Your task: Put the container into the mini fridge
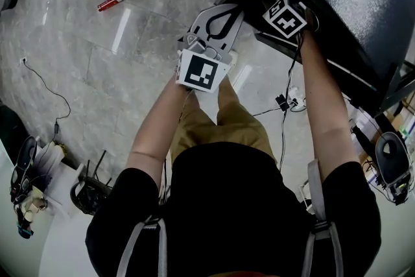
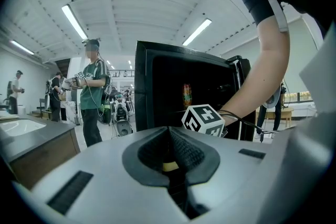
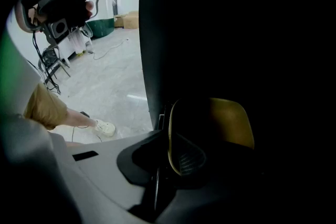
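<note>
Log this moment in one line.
left gripper: shut | right gripper: holds yellow container | location: inside mini fridge

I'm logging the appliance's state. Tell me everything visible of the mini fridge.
The mini fridge is a black, glossy box standing upright, its top speckled in the head view. Its front looks dark, with something colourful faintly showing inside. The right gripper, shut on a yellowish container, reaches into its dark interior. Its base is hidden.
</note>
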A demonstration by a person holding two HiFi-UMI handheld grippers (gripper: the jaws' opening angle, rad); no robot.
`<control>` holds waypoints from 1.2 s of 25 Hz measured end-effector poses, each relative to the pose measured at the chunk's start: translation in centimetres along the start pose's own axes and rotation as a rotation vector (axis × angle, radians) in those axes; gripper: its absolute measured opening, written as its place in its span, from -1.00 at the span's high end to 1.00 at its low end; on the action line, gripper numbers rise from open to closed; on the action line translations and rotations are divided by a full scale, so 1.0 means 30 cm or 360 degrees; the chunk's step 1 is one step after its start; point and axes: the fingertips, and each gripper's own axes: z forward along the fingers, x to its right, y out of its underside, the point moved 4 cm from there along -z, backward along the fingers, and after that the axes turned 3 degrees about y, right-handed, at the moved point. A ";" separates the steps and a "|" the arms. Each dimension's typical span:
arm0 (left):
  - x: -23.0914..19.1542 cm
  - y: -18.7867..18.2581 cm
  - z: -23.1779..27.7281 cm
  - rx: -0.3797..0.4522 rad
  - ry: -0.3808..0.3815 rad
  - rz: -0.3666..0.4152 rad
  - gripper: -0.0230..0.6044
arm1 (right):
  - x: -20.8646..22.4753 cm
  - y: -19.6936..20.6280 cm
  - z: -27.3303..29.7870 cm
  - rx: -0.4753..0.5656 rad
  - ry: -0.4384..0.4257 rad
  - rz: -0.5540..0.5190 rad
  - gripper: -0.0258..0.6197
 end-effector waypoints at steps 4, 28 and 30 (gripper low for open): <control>0.009 0.016 0.000 -0.0007 -0.0013 -0.0036 0.85 | -0.006 0.002 0.005 -0.0010 -0.0015 -0.0025 0.79; 0.038 0.038 0.007 -0.0052 -0.0070 -0.0111 0.85 | -0.027 0.035 0.011 -0.0040 0.0080 -0.0145 0.72; 0.052 0.030 0.001 -0.0044 -0.0083 -0.0096 0.85 | -0.027 0.041 0.007 -0.0038 0.0097 -0.0151 0.58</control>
